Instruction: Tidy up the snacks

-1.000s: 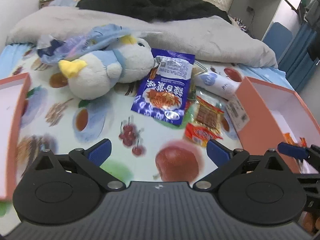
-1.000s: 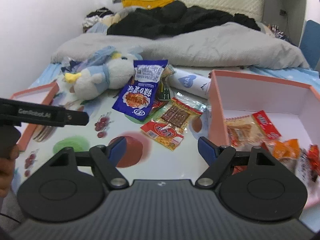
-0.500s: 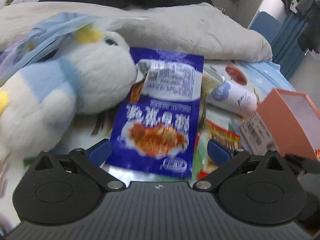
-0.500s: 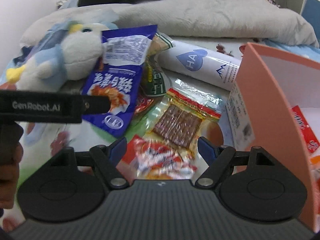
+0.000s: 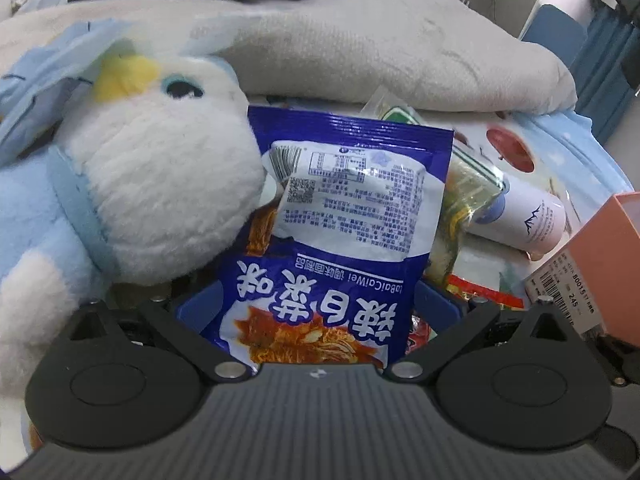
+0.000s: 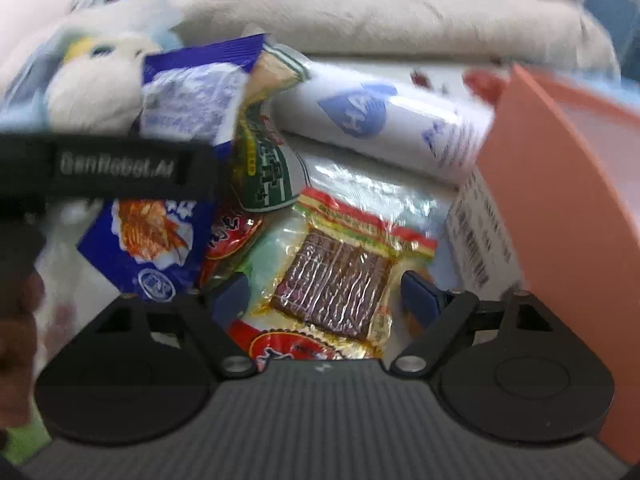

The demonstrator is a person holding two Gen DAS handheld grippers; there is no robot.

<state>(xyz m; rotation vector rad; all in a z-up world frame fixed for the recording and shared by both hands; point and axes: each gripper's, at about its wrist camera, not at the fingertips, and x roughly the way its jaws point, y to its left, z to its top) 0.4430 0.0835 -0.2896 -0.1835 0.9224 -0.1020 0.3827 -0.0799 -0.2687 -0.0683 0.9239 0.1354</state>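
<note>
Little of the sorting shows as done. Salmon-pink cardboard box [image 6: 560, 208] at right edge; contents hidden. Blue foil kimchi packet [image 5: 340, 248], centre frame, sits between my left gripper [image 5: 316, 304], jaws apart. Clear-wrapped brown jerky packet [image 6: 336, 280] sits between my right gripper [image 6: 324, 300], just widened, unclamped. Green packet [image 6: 268, 168] and red packet [image 6: 232, 232] remain loose.
</note>
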